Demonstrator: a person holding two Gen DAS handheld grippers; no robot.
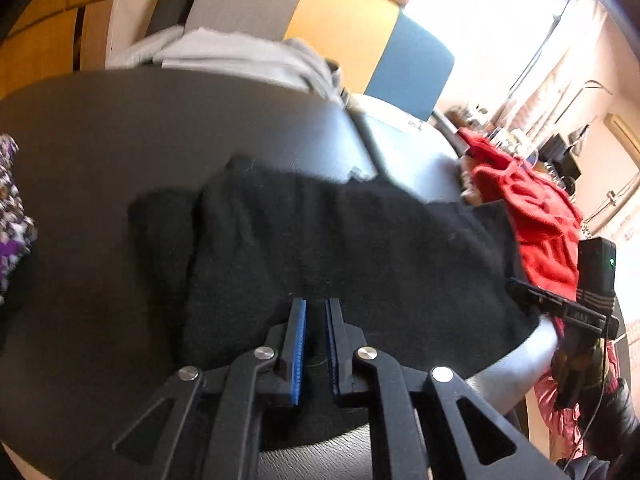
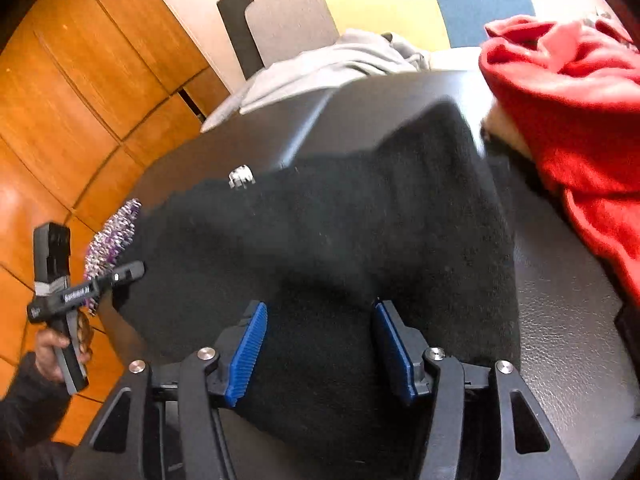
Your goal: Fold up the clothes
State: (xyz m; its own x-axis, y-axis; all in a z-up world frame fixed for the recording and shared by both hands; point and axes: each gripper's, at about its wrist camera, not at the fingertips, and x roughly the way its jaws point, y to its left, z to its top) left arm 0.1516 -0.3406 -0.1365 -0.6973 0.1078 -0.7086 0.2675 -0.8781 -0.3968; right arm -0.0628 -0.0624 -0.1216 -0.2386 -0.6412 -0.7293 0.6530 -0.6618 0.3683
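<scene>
Nearest us, our left tool (image 1: pixel 316 308) hovers low over the black garment (image 1: pixel 340 248), its 2 blue pads almost together with only a thin gap, and we see no cloth caught between them. Our right tool (image 2: pixel 320 320) has its pads spread wide above the same garment's near edge, gripping nothing. We see the black garment lying flat across the middle of the dark counter (image 1: pixel 120 120). A red garment (image 2: pixel 568 100) is bunched at the right, touching it. A grey garment (image 2: pixel 332 64) lies at the far edge, and a purple patterned cloth (image 1: pixel 12 208) sits left.
</scene>
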